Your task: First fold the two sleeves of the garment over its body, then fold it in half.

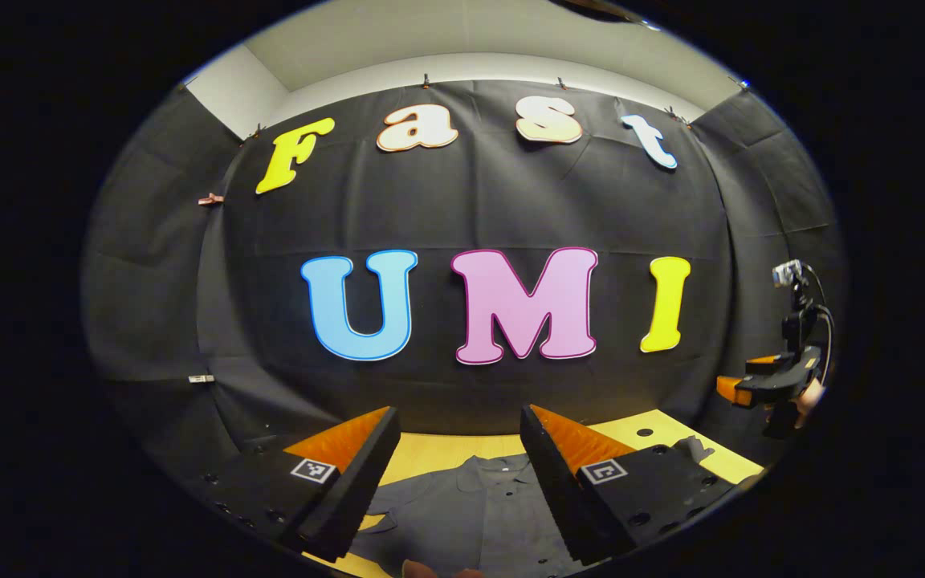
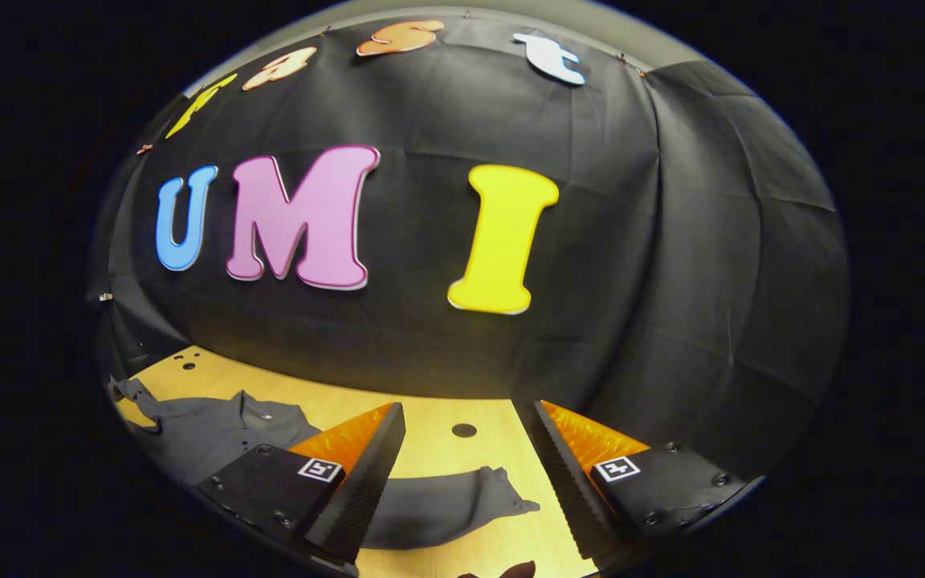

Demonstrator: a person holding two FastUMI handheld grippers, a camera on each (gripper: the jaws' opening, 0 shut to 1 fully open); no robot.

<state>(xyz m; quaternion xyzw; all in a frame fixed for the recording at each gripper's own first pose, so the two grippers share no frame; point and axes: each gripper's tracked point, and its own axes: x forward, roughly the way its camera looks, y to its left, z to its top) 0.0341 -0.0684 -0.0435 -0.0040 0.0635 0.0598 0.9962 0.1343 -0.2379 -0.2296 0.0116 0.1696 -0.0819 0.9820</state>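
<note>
The left gripper view looks forward from above the table [image 1: 446, 449], level toward the booth's back wall [image 1: 470, 209], with the shirt [image 1: 470, 498] close below its fingers. The right gripper view sits further right, angled slightly left at that wall [image 2: 430, 104], the shirt [image 2: 213, 433] low on its left. Both share wall, table [image 2: 430, 425] and shirt.

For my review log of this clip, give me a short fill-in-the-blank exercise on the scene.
1. The dark shirt lies on a ___ table.
2. Both the left gripper and the right gripper are ___.
3. Below the right gripper, the sleeve lies ___ on the table, not yet folded.

Missing words: wooden; open; spread out
</note>
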